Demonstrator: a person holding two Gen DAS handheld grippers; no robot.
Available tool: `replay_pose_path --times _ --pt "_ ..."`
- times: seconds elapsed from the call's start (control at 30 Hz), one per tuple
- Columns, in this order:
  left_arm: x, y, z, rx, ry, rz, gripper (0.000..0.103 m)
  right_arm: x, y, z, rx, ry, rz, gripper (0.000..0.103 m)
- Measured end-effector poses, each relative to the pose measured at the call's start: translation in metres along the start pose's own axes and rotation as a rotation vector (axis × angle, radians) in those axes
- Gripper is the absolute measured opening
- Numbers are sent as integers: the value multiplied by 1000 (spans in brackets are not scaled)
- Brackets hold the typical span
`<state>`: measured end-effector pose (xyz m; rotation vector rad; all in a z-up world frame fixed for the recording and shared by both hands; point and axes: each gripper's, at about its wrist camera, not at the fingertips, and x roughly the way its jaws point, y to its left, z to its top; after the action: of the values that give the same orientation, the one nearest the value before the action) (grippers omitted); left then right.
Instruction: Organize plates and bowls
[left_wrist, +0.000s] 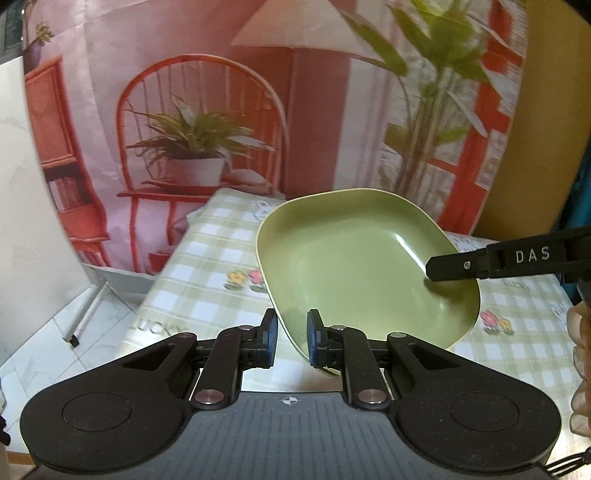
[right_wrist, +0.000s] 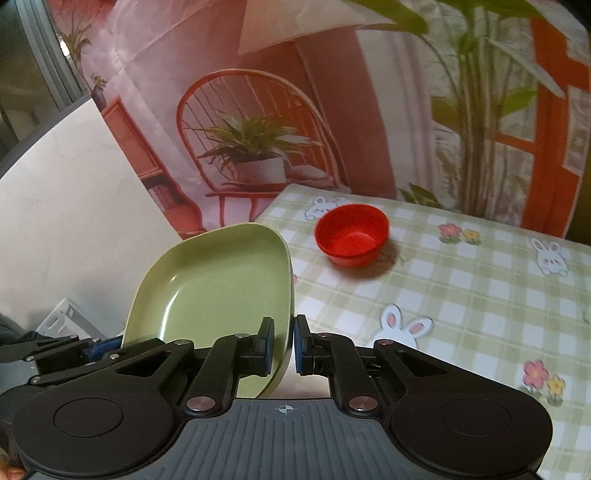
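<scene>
Both claws, left claw and right claw, pinch our green plate by opposite rims; red bowl sits beyond on open desk.

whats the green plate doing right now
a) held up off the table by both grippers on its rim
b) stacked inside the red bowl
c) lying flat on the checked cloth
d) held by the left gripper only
a: the green plate is tilted above the tablecloth, its rim pinched in the right gripper and the left gripper; the red bowl sits apart.
</scene>
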<state>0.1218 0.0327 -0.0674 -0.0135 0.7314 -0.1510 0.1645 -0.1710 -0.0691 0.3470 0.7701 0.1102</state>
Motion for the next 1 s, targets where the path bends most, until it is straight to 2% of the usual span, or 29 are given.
replay_pose_path --times 0.4,1.0 --pt "4 -24 -40 -3 87 -108 18 -24 -30 -40 18 47 -39 11" --pt "19 -42 -73 25 126 -112 17 -14 -53 -81 54 141 -86 13"
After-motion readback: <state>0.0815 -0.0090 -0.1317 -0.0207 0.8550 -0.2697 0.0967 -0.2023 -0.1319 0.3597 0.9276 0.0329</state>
